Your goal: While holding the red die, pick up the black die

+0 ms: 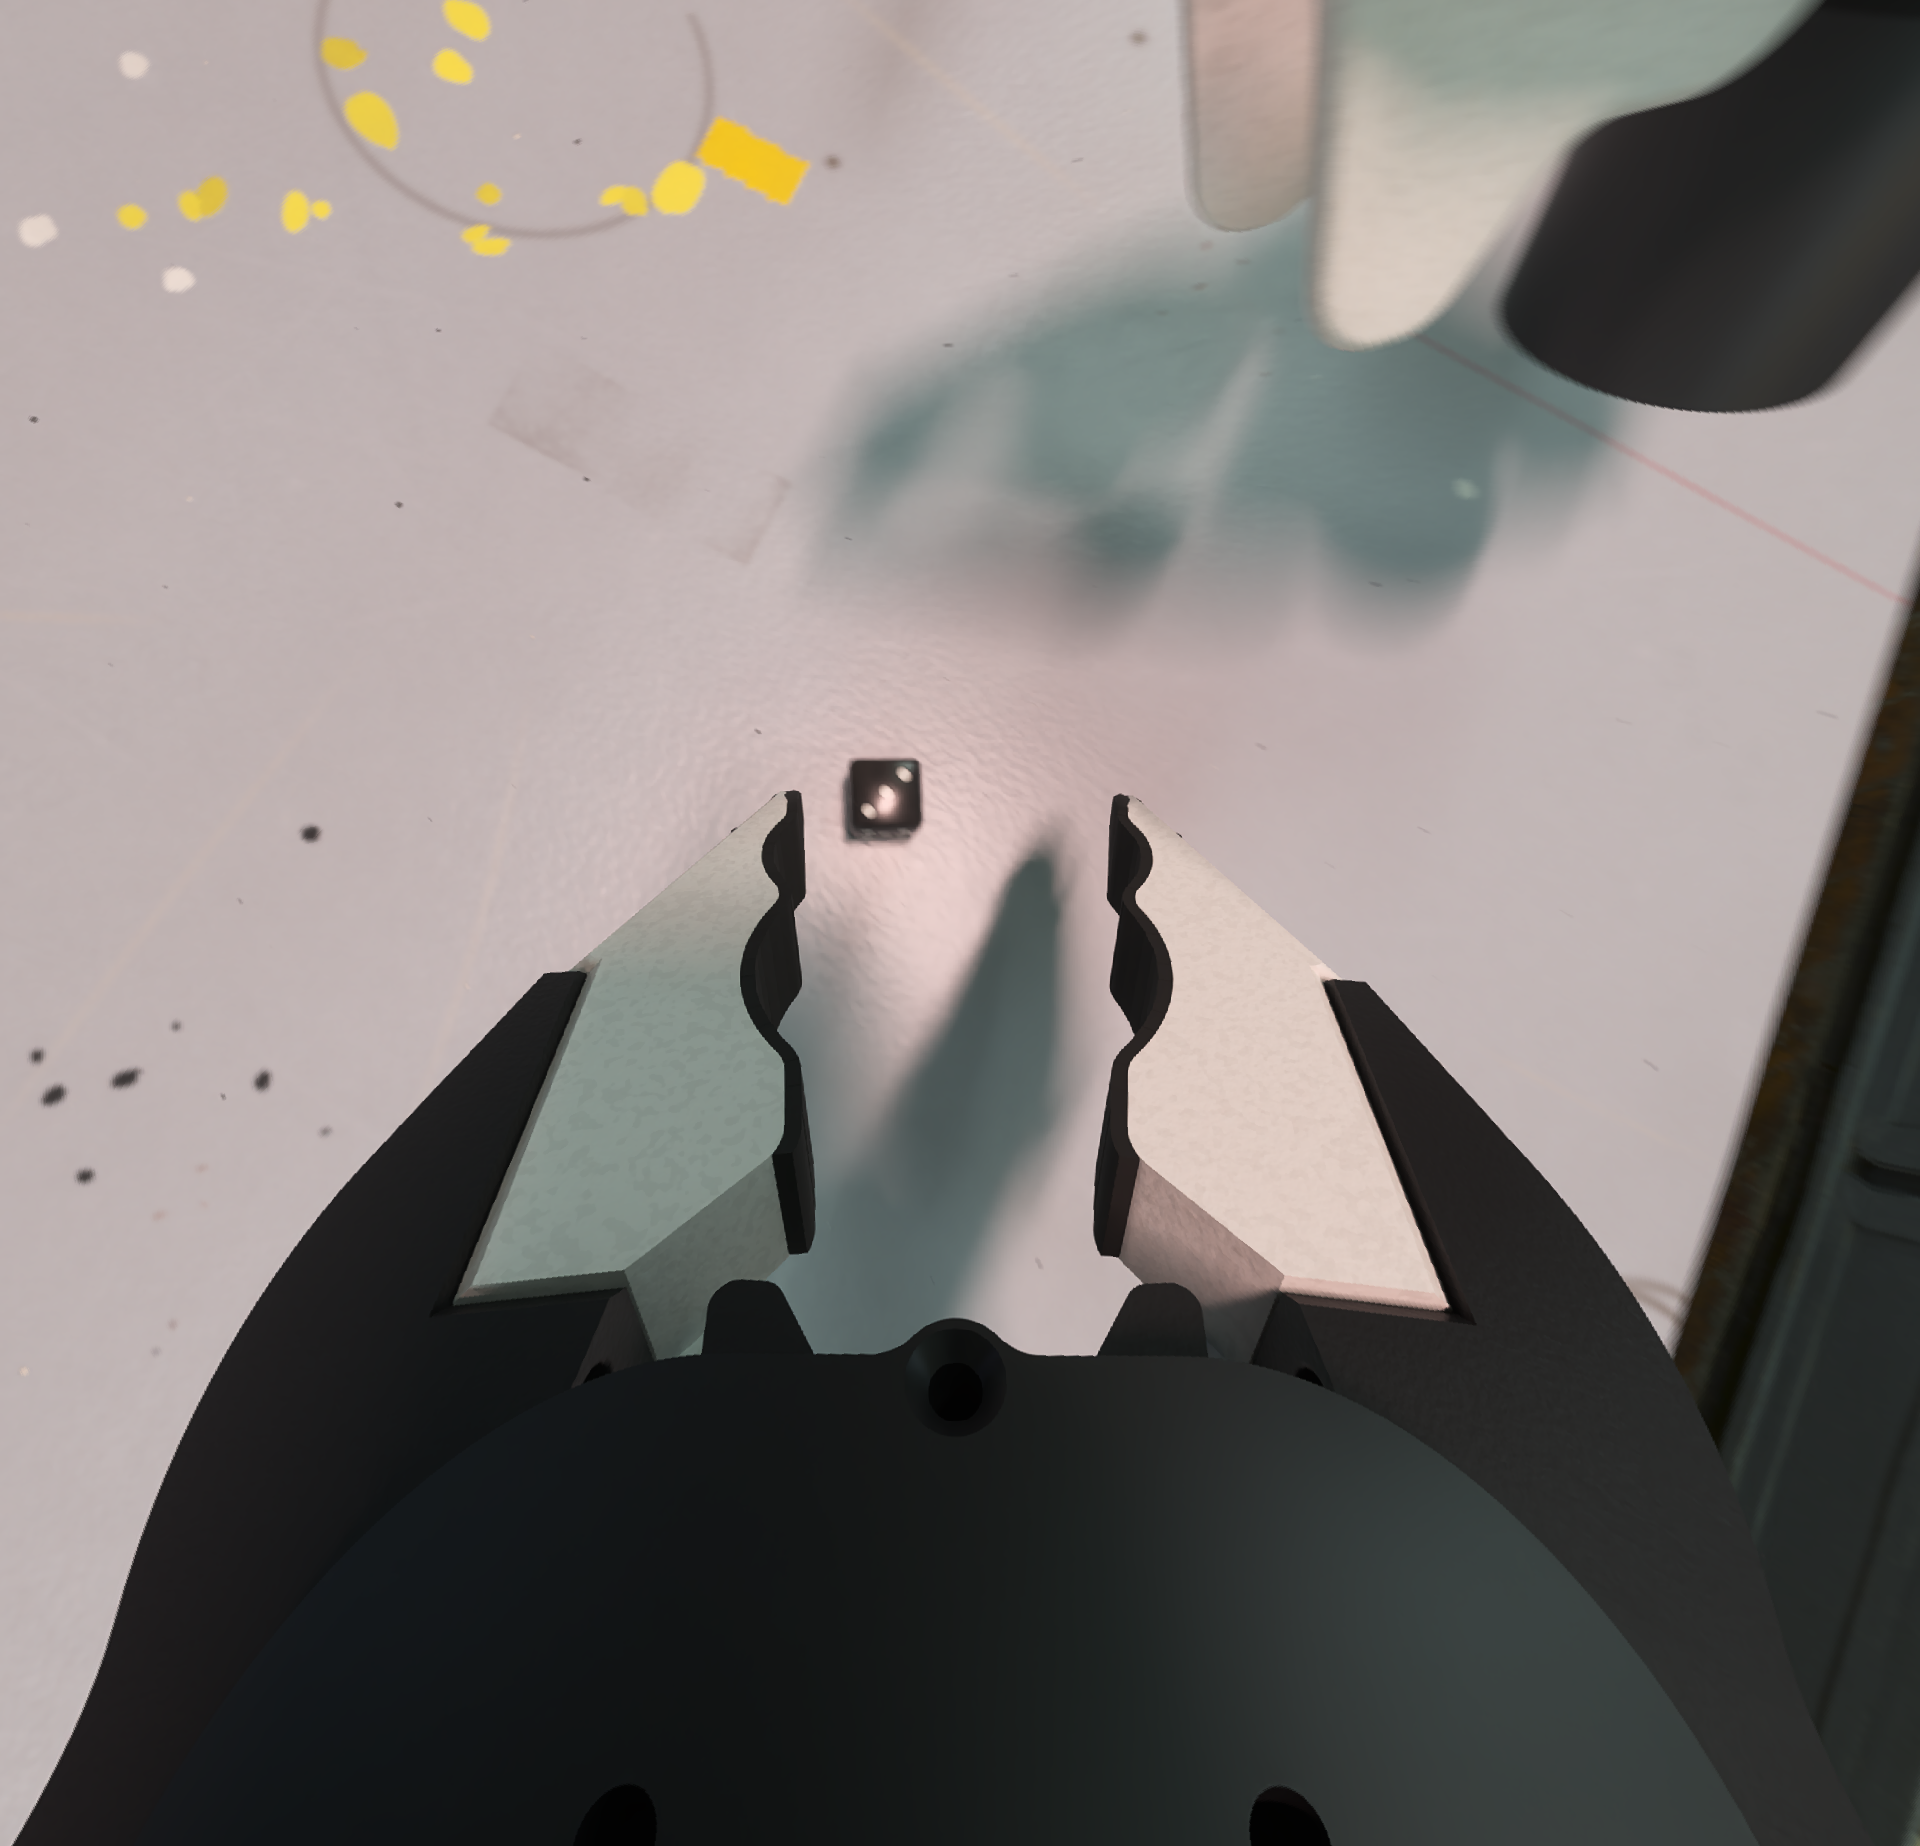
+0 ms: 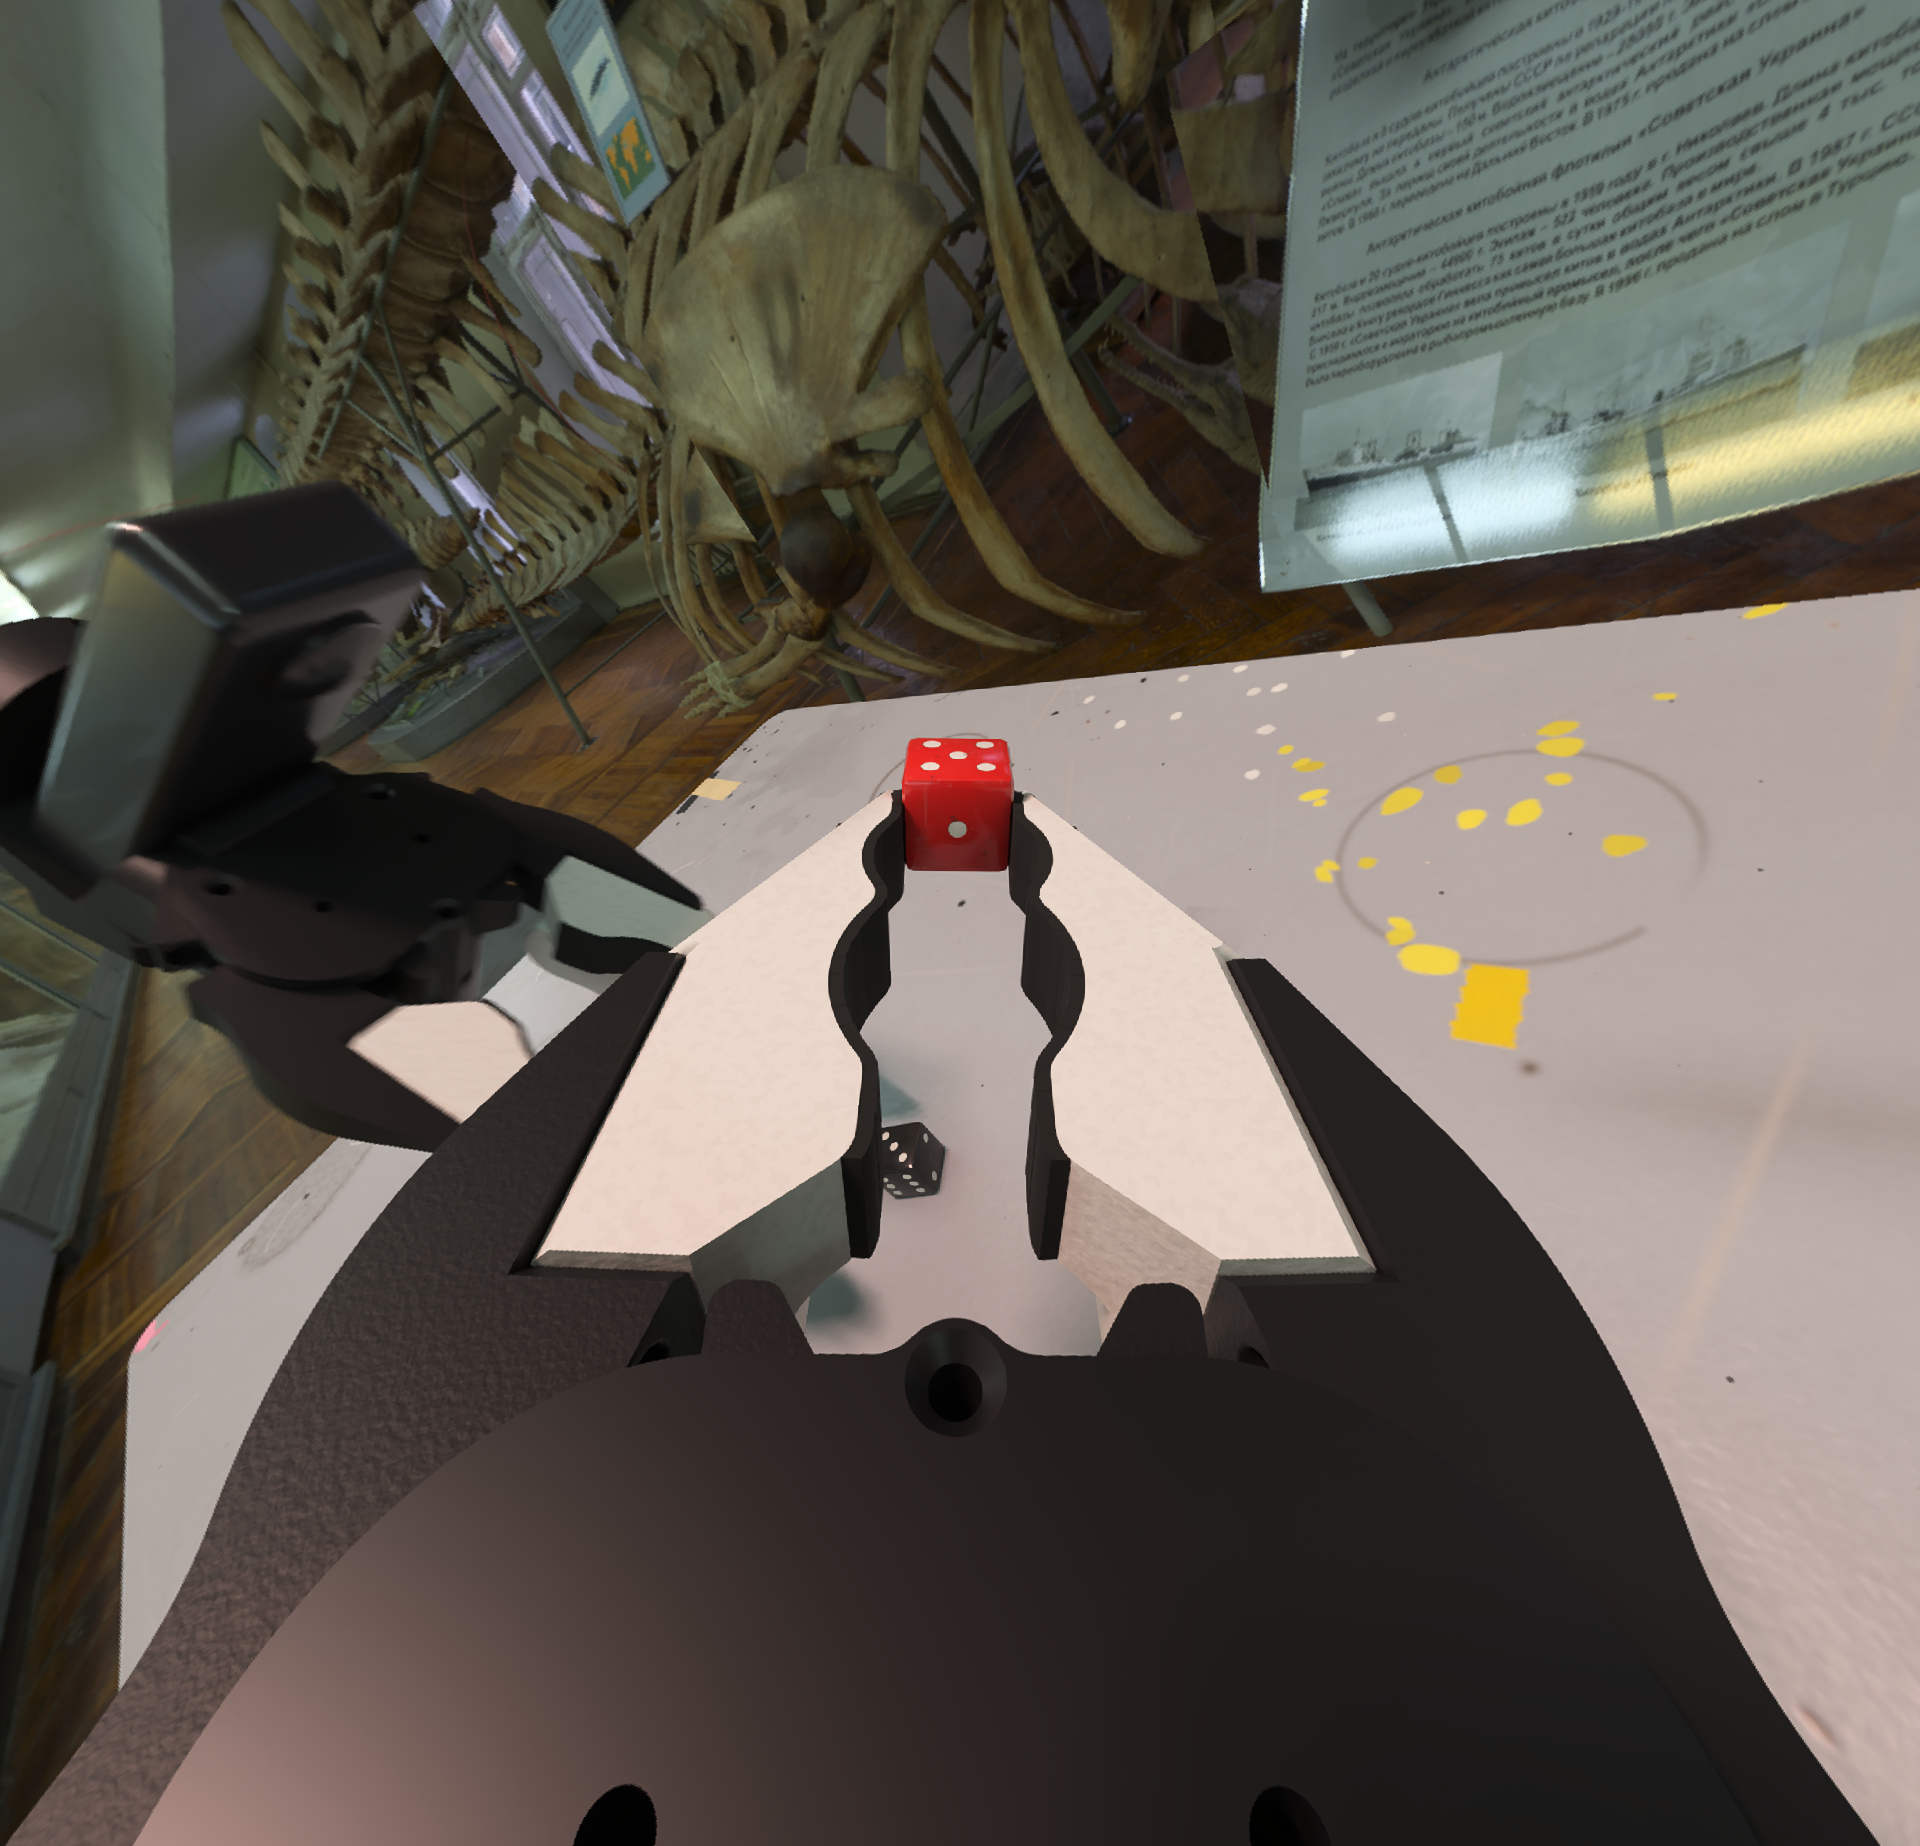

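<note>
Between the right gripper's (image 2: 957, 809) fingertips, one red die (image 2: 957, 804) is clamped; only the right wrist view shows it. Beyond the spread, empty left gripper (image 1: 954, 822) lies one black die (image 1: 883, 801), on the white tabletop (image 1: 416, 653), just off its left fingertip. Farther, yellow paint spots (image 1: 369, 118); past the table's far edge, a skeleton (image 2: 790, 321) and one display panel (image 2: 1600, 238).

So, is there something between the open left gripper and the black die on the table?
Nothing visible. The black die lies on bare table just beyond the left gripper, nearer its left fingertip. The right gripper, holding the red die, is off to the side.
</note>
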Controlling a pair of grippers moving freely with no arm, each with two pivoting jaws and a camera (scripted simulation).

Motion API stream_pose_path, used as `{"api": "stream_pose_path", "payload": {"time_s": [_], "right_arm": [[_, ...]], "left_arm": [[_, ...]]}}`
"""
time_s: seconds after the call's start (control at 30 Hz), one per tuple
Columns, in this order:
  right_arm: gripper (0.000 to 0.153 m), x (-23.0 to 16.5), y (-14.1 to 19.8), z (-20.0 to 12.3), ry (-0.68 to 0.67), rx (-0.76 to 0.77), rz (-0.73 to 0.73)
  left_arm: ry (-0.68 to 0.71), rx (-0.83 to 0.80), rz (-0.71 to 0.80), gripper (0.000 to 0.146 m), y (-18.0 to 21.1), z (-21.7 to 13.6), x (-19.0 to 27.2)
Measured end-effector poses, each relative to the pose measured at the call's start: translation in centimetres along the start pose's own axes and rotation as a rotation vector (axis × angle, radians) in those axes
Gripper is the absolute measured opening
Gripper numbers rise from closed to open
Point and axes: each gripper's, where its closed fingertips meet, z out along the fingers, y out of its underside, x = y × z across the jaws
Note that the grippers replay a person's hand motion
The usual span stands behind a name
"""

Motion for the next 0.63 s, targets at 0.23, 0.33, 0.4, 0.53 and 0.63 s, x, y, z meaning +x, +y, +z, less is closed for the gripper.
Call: {"api": "stream_pose_path", "payload": {"time_s": [0.23, 0.33, 0.4, 0.53, 0.63], "right_arm": [[0.019, -0.9, -0.3, -0.2, -0.012, 0.008, -0.044], [0.019, -1.0, -0.5, -0.3, -0.018, 0.017, -0.043], [0.019, -1.0, -0.6, -0.4, -0.014, 0.024, -0.045], [0.019, -1.1, -0.8, -0.6, 0.009, 0.029, -0.079], [0.018, -3.3, -1.8, -1.1, 0.014, 0.092, -0.276]], "left_arm": [[-0.085, -0.088, -0.009, 0.031, 1.3, 2.9, -1.6], [-0.081, -0.091, 0.009, 0.016, 1.6, 2.7, -1.6], [-0.056, -0.067, -0.029, 0.016, 1.5, 2.1, -1.8], [0.215, 0.291, -0.316, 0.016, -2.1, -3.0, -0.5], [0.528, 0.713, -0.689, 0.016, -4.9, -9.9, -1.1]]}}
